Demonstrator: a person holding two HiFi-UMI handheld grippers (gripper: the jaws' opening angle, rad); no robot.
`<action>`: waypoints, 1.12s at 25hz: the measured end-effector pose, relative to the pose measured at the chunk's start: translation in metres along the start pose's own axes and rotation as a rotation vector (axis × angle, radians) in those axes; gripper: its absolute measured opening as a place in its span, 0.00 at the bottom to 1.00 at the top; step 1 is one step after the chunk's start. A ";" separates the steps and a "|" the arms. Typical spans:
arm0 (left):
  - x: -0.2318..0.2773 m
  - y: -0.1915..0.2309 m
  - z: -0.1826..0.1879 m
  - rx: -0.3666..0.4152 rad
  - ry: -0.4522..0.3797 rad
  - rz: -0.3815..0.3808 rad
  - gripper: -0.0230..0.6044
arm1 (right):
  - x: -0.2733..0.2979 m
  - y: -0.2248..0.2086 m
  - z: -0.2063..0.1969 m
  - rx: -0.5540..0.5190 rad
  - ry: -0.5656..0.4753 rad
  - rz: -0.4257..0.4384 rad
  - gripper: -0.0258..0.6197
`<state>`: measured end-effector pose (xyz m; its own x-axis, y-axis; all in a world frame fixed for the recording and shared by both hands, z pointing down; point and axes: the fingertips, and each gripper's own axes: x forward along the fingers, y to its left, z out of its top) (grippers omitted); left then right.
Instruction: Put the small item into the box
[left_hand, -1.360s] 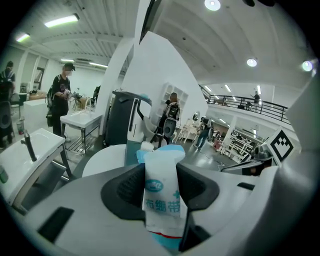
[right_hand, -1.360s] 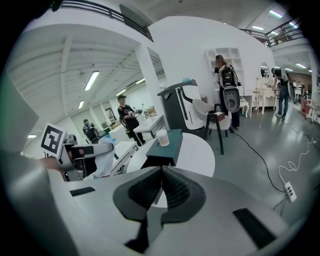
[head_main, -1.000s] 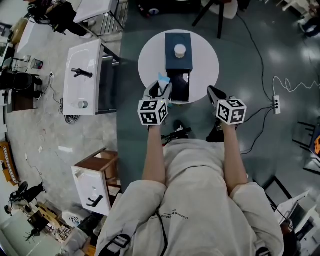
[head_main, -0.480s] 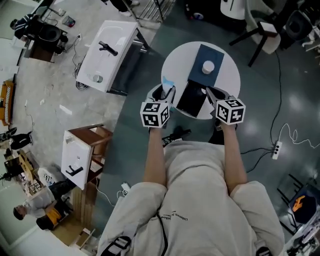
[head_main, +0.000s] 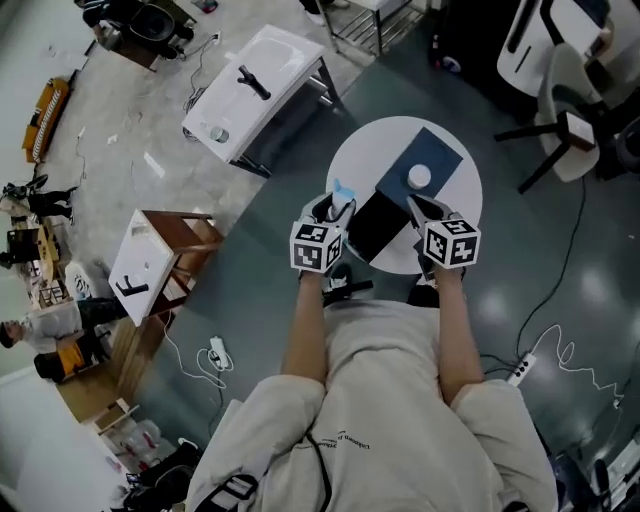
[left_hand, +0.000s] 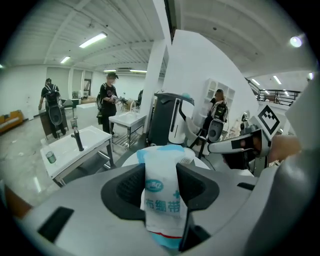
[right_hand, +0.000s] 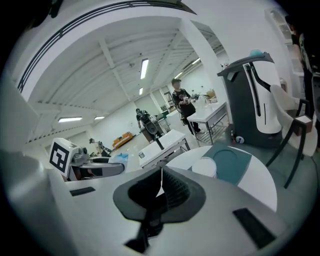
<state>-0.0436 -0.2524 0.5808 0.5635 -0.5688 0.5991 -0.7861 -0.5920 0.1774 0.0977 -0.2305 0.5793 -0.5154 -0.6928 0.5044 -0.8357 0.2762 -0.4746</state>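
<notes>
Your left claw (left_hand: 161, 172) was clamped mid-body on the packet (left_hand: 162, 197), at the table's (head_main: 462, 205) near-left edge; your right claw (right_hand: 159, 192) was closed, empty. The open box (head_main: 378, 225) sat at the near edge, with its lid (head_main: 440, 155) beyond it carrying a disc (head_main: 419, 177). The packet looked light, soft and crushable. Nothing blocked the box.

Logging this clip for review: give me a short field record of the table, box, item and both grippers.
table: round, white
box: dark blue, on the table
white round object: resting on the box's blue part
left gripper: closed on a blue-and-white packet
right gripper: jaws together, nothing held
packet in box: not yet
</notes>
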 end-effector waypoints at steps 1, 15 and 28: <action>0.002 -0.003 -0.002 0.009 0.021 0.024 0.33 | 0.000 -0.002 0.002 -0.003 0.014 0.024 0.09; 0.025 -0.071 -0.045 -0.059 0.172 0.207 0.33 | -0.016 -0.057 -0.023 -0.076 0.232 0.219 0.09; 0.053 -0.071 -0.091 0.097 0.321 0.079 0.33 | -0.019 -0.053 -0.037 -0.092 0.232 0.145 0.09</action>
<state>0.0194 -0.1886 0.6711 0.3811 -0.4157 0.8258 -0.7879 -0.6134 0.0548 0.1450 -0.2073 0.6213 -0.6516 -0.4737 0.5925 -0.7583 0.4278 -0.4919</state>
